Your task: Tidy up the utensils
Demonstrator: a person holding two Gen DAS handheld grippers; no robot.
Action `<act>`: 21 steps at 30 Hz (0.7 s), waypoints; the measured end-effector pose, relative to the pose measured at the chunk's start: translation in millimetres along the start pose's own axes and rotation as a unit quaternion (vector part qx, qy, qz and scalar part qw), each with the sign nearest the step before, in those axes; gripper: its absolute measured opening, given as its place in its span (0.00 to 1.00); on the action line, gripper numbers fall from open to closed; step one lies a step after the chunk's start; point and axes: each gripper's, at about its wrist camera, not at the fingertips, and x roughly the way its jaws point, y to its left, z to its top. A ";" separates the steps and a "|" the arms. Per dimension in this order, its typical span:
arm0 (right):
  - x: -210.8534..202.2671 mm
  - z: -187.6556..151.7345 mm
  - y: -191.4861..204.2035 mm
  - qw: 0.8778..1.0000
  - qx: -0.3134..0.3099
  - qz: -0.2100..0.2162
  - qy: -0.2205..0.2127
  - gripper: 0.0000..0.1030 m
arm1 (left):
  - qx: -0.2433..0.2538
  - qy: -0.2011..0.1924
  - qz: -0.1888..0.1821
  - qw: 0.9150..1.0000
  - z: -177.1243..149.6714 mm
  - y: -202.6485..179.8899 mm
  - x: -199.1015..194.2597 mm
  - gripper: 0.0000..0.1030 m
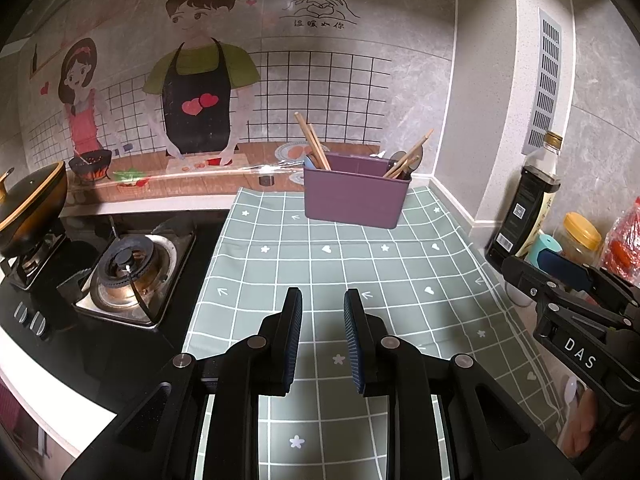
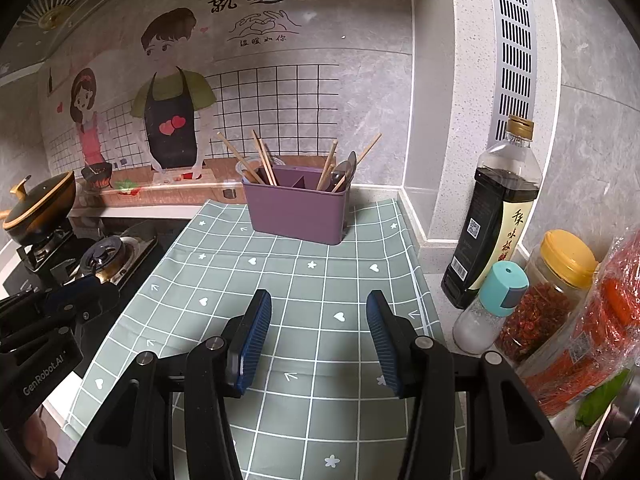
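Chopsticks (image 2: 264, 160), wooden, stand in your purple plastic caddy (image 2: 296, 212); left gripper (image 1: 323, 300) and right gripper (image 2: 319, 304) ribbed fingers spread, empty.

The purple holder (image 2: 298, 210) hides the lower ends of the chopsticks (image 2: 264, 160) and the spoon (image 2: 349, 168) inside it; right of the holder, the red packet (image 2: 600, 320) is cut by the picture's edge.
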 end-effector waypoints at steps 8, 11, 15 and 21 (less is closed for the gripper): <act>0.2 -0.4 -3.2 1.000 0.006 -0.003 0.000 0.46 | -0.001 0.001 0.000 1.000 -0.7 -0.1 0.5 0.22; 0.1 0.1 -4.5 1.000 0.007 -0.005 -0.001 0.46 | -0.001 0.003 0.000 1.000 -1.0 -0.9 1.1 0.22; -0.1 0.5 -5.3 1.000 0.008 -0.005 -0.001 0.46 | -0.002 0.007 0.001 1.000 -2.5 -4.4 2.5 0.22; 0.2 0.5 -5.8 1.000 0.008 -0.004 0.000 0.46 | -0.006 0.007 0.007 1.000 -2.7 -5.2 3.5 0.22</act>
